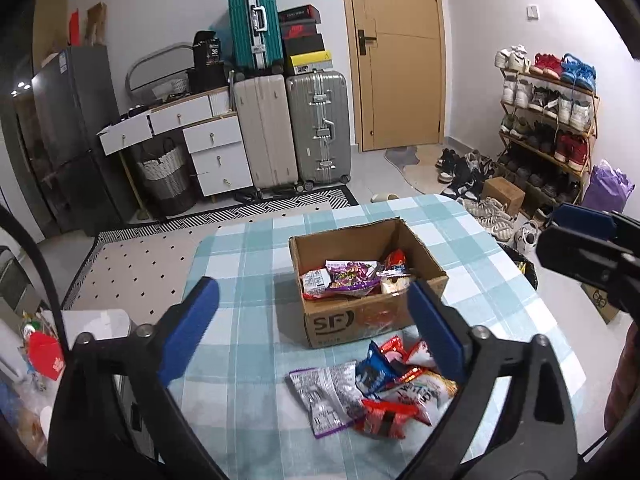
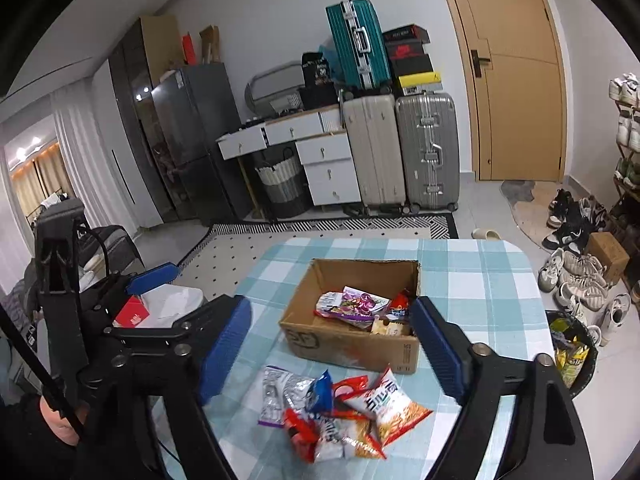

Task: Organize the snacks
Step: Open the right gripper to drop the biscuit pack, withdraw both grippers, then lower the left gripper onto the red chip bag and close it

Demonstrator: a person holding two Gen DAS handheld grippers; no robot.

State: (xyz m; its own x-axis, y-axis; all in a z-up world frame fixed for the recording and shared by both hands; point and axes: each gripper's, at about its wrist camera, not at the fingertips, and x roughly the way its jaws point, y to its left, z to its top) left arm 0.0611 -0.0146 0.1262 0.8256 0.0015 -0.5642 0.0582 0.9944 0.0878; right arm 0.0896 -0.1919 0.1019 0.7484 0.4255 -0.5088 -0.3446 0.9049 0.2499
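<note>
left gripper (image 1: 316, 324) jaws wide apart, empty, right gripper (image 2: 332, 344) likewise, above snack packets (image 2: 336, 412)

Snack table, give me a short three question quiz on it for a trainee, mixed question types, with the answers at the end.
1. True or false: the cardboard box on the checked tablecloth already holds some snack packets.
2. Multiple choice: the loose pile of snack packets lies (A) inside the box, (B) on the cloth on the near side of the box, (C) on the floor.
3. Short answer: are the left gripper and the right gripper holding anything?

Key
1. True: a purple packet and others lie inside.
2. B.
3. No: both stand open, nothing between the fingers.
</note>
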